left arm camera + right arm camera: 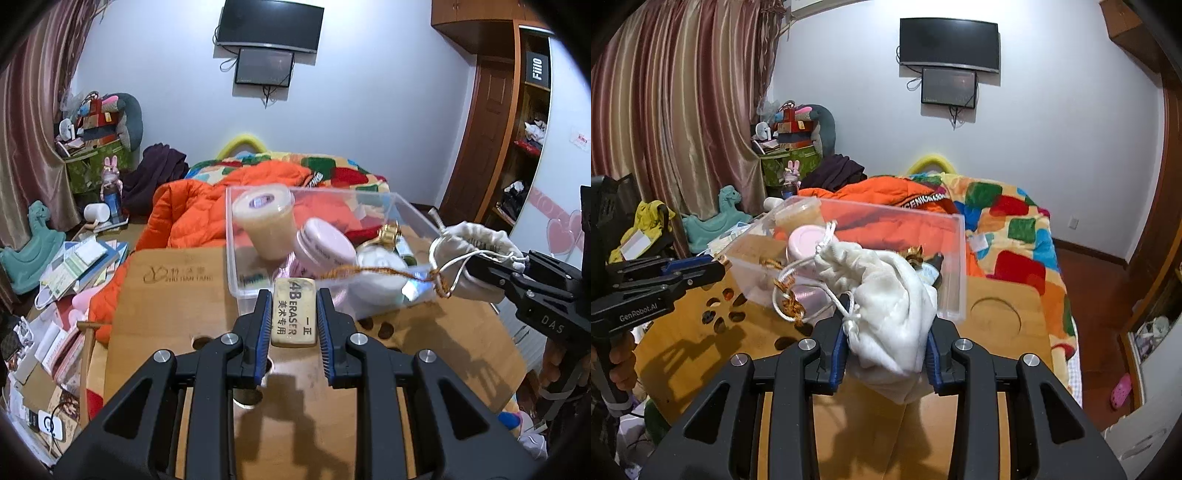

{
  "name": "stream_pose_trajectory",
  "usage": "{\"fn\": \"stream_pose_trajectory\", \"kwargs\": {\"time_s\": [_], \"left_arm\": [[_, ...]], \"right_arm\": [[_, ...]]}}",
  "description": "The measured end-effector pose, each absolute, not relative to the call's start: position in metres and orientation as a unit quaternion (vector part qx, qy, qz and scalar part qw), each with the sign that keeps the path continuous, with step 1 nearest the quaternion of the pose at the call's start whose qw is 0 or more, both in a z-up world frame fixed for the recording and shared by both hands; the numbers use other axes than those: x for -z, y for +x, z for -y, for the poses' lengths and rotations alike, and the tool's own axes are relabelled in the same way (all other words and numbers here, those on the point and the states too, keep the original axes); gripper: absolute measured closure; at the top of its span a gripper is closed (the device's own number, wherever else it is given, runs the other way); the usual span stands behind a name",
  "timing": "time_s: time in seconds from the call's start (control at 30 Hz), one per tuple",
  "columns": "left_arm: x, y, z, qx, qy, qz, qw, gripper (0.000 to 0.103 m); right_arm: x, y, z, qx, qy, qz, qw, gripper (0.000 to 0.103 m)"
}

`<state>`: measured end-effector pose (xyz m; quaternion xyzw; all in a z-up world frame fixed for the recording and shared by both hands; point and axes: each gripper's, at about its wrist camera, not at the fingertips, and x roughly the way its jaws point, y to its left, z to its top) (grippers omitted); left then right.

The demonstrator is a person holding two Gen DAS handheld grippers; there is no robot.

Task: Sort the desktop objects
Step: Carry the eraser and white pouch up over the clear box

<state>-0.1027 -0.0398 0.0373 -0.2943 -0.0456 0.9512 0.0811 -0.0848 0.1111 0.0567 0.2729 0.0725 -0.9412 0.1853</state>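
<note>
My left gripper is shut on a beige 4B eraser and holds it above the wooden table, just before the clear plastic box. The box holds a cream jar, a pink round tin, a white round object and a gold-capped bottle. My right gripper is shut on a white drawstring pouch with a brown cord, held above the table by the box's near right side. The pouch also shows in the left wrist view.
An orange jacket and a colourful blanket lie on the bed behind the table. Books and papers clutter the left. The table has several round holes and a circular recess.
</note>
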Motion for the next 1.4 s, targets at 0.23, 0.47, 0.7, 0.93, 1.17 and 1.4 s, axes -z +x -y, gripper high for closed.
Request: {"fn": "stream_pose_trajectory", "kwargs": {"time_s": [0.23,0.47,0.7,0.93,1.17,1.4], "left_arm": [[-0.051,-0.110,0.046,-0.956,-0.277,0.049,0.083,0.080],[-0.051,-0.119,0.051,-0.956,-0.275,0.054,0.088,0.080],[-0.051,-0.130,0.051,-0.955,-0.278,0.054,0.090,0.080],[-0.045,-0.143,0.050,-0.951,-0.289,0.055,0.095,0.080],[-0.039,-0.151,0.046,-0.948,-0.299,0.051,0.097,0.080],[-0.042,-0.158,0.042,-0.948,-0.298,0.045,0.100,0.080]], "right_arm": [[-0.066,-0.094,-0.104,0.942,0.268,-0.075,0.190,0.074],[-0.070,-0.099,-0.102,0.941,0.269,-0.075,0.191,0.076],[-0.076,-0.103,-0.097,0.941,0.268,-0.073,0.195,0.076],[-0.081,-0.112,-0.095,0.939,0.269,-0.073,0.199,0.077],[-0.088,-0.115,-0.098,0.938,0.267,-0.065,0.209,0.077],[-0.096,-0.118,-0.094,0.944,0.248,-0.082,0.203,0.077]]}}
